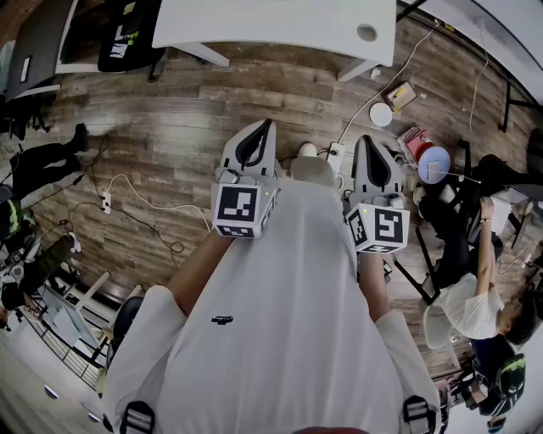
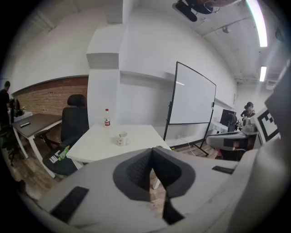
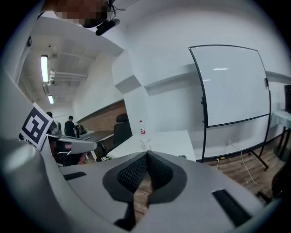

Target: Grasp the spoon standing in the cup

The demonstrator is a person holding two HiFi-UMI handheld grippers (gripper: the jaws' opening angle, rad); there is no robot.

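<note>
A white cup point(image 2: 121, 139) stands on a white table point(image 2: 100, 145), far ahead of both grippers. The same cup point(image 3: 145, 144) is tiny in the right gripper view, with a thin handle just showing above it; the spoon itself is too small to make out. My left gripper point(image 2: 152, 149) is shut with nothing between its dark pads. My right gripper point(image 3: 147, 154) is shut and empty as well. In the head view the left gripper point(image 1: 267, 123) and the right gripper point(image 1: 366, 140) are held close to the person's chest, above a wooden floor, short of the table point(image 1: 271, 25).
A water bottle point(image 2: 107, 117) stands behind the cup. A black office chair point(image 2: 75, 123) is at the table's left and a whiteboard on a stand point(image 2: 193, 98) at its right. Cables point(image 1: 127, 199) run across the floor. A seated person point(image 1: 484, 305) is at the right.
</note>
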